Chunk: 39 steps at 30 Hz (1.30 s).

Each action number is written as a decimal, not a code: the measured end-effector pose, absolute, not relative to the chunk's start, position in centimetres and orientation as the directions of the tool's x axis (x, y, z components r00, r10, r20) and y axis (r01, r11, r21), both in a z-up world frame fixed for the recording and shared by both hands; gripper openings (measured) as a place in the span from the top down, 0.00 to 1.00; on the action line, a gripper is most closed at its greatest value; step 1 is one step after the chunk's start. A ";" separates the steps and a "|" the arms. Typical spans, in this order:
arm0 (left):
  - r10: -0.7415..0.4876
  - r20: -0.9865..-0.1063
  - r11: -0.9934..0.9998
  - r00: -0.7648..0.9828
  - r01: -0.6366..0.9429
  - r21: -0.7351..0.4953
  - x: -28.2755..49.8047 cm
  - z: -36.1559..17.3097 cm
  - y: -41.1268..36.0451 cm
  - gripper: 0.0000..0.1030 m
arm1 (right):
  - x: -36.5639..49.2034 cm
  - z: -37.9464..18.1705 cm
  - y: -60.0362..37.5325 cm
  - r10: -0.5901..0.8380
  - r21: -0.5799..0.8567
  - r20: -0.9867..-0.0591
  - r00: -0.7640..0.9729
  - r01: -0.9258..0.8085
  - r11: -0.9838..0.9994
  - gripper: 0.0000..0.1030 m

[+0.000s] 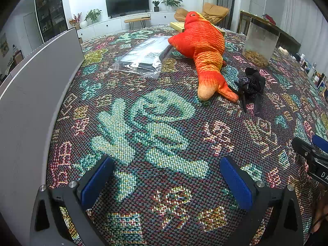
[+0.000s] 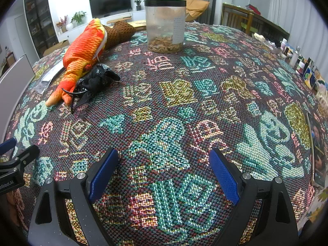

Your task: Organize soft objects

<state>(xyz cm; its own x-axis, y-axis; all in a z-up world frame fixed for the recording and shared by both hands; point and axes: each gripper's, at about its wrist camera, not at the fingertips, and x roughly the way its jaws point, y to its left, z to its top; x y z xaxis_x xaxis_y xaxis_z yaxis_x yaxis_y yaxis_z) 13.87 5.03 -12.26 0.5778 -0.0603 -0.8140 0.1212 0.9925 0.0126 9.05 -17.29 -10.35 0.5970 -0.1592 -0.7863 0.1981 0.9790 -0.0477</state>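
Note:
An orange plush fish (image 1: 203, 47) lies on the patterned tablecloth (image 1: 155, 127), its tail towards me; it also shows in the right wrist view (image 2: 82, 49) at the far left. A black hair claw with a bow (image 1: 251, 84) lies just right of the tail and shows in the right wrist view (image 2: 92, 84) too. A brown knitted soft thing (image 2: 121, 31) lies behind the fish. My left gripper (image 1: 166, 174) is open and empty, well short of the fish. My right gripper (image 2: 164, 168) is open and empty over the cloth.
A clear plastic bag with dark contents (image 1: 143, 55) lies left of the fish. A clear jar with a black lid (image 2: 165, 25) stands at the back. A grey board (image 1: 30, 86) rises along the left edge. Small bottles and boxes (image 2: 303, 65) line the right edge.

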 end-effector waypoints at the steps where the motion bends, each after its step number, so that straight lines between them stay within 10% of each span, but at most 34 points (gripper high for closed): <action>1: -0.060 -0.814 0.993 0.578 0.121 0.013 13.9 -12.3 5.0 0.00 | 9.0 -10.3 -17.2 -0.158 -0.046 -0.786 0.597 0.198 0.979 0.11; 14: -0.060 -0.814 0.993 0.578 0.121 0.012 13.9 -12.3 5.1 0.00 | 17.8 -8.5 -14.1 0.301 0.479 -0.746 0.595 0.164 0.863 0.14; 18: -0.061 -0.814 0.993 0.578 0.121 0.012 13.8 -12.2 5.1 0.00 | 20.3 -9.1 -11.7 0.201 0.374 -0.799 0.567 0.206 0.904 0.48; 21: -0.061 -0.814 0.993 0.578 0.121 0.012 13.8 -12.2 5.1 0.00 | 20.1 -9.1 -11.7 0.187 0.335 -0.808 0.558 0.174 0.926 0.56; 31: -0.060 -0.814 0.993 0.578 0.121 0.013 13.8 -12.2 5.1 0.00 | 19.5 -5.6 -20.7 -0.055 -0.019 -0.800 0.597 0.067 0.998 0.56; 39: -0.061 -0.814 0.993 0.578 0.121 0.012 13.9 -12.3 5.1 0.00 | 19.6 -7.5 -29.1 0.112 0.274 -0.779 0.618 0.174 0.946 0.28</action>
